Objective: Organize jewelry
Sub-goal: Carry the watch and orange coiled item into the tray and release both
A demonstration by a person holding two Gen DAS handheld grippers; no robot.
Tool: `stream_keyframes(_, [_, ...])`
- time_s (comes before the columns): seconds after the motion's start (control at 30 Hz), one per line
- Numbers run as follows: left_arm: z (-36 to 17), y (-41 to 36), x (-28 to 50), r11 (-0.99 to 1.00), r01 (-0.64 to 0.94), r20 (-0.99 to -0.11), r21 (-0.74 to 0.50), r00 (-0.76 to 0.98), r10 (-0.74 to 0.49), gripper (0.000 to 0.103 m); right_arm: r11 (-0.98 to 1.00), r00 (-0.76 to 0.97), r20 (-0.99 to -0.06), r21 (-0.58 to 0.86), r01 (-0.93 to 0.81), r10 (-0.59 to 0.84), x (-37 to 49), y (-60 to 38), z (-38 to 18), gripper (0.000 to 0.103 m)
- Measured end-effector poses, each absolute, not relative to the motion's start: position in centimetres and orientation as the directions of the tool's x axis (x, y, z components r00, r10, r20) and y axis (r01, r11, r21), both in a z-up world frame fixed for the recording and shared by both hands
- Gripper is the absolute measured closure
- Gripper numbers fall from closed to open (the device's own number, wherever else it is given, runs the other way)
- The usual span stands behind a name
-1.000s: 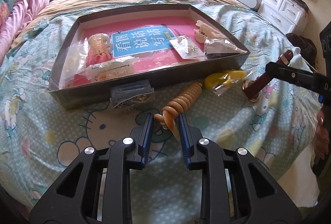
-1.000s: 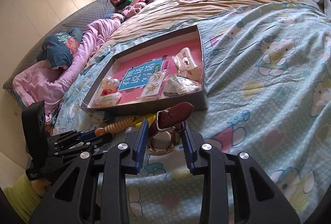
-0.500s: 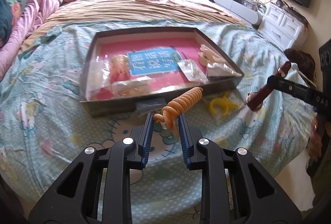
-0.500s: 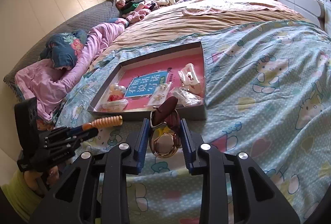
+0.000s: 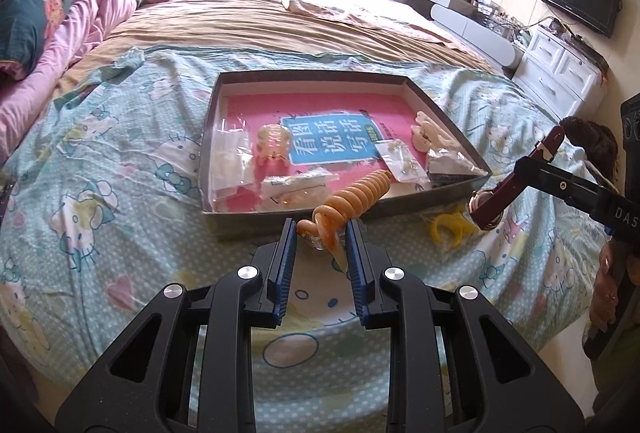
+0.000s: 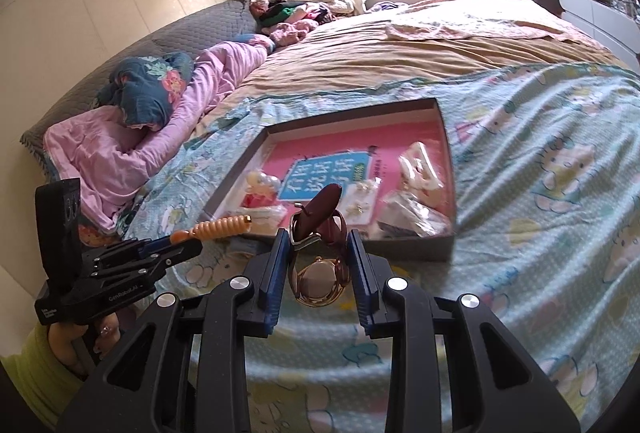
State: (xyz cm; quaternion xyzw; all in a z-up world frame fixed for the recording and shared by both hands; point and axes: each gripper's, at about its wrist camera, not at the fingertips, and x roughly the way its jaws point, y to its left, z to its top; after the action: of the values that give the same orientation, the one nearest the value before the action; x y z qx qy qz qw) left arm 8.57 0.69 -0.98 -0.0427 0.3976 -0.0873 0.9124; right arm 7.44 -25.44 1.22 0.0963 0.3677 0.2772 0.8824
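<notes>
My left gripper (image 5: 321,233) is shut on an orange spiral hair tie (image 5: 352,199) and holds it up in front of the dark shallow box (image 5: 448,113). My right gripper (image 6: 319,253) is shut on a gold watch with a maroon strap (image 6: 318,233), also lifted above the bed; it shows at the right of the left wrist view (image 5: 516,185). The box has a pink floor (image 6: 344,145) and holds several bagged jewelry pieces and a white hair claw (image 6: 420,169). A yellow hair clip (image 5: 448,229) lies on the bedspread by the box's near right corner.
The box sits on a Hello Kitty bedspread (image 5: 100,173) on a large bed. Pink bedding and pillows (image 6: 140,137) lie at the left. A white dresser (image 5: 560,73) and a wall TV (image 5: 576,1) stand at the right, beyond the bed's edge.
Both grippers have risen from the bedspread with their items, the hair tie and the watch, and pulled back from the box. The yellow clip stays on the bed.
</notes>
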Motion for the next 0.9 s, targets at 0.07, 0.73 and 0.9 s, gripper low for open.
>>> stream_keyframes(0.07, [-0.9,1.0,8.7,0.982,0.119,-0.715,-0.148,0.673,-0.189,0.086,0.823,0.576,-0.589,0.374,-0.428,0.567,7.8,-25.0,1.5,0.075])
stream_keyframes(0.73, [-0.9,1.1,13.1,0.98,0.09,-0.731,-0.175,0.655,-0.191,0.085,0.844,0.621,-0.571,0.342,-0.414,0.536,13.4,-23.9,1.7,0.075])
stream_keyframes(0.9, [-2.2,0.4,14.9,0.981,0.093,-0.756,-0.17,0.626,-0.19,0.085,0.866,0.602,-0.622,0.344,-0.364,0.5,15.4,-24.0,-0.4,0.075])
